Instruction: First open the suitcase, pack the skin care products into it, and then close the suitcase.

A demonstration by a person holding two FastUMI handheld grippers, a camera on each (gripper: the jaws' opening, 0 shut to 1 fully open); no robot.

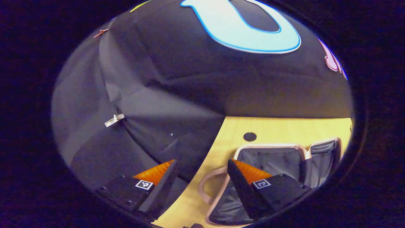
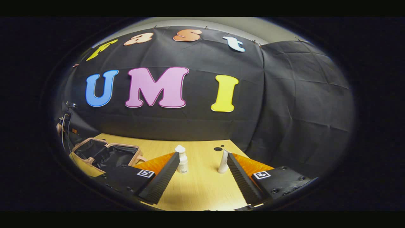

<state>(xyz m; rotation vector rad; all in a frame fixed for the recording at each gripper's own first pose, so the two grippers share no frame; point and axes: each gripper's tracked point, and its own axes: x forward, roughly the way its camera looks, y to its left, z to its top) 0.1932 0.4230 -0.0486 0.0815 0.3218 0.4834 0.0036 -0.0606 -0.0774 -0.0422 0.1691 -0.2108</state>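
In the right gripper view, the suitcase (image 2: 106, 154) lies open at the far left of the tabletop (image 2: 202, 190), both lined halves facing up and nothing visible inside. Moving right, a small pump bottle (image 2: 182, 161) stands upright, and a slim tube (image 2: 223, 161) stands on its cap just beyond it, the two near each other but apart. The right tool (image 2: 201, 177) hangs with its jaws spread wide, gripping nothing, facing the gap between them.

Both products look tall and narrow, so a glancing finger could tip either over, perhaps into the other.

In the left gripper view, the left tool (image 1: 202, 185) is likewise spread and empty above the suitcase (image 1: 272, 158); it could bump the raised half shut.
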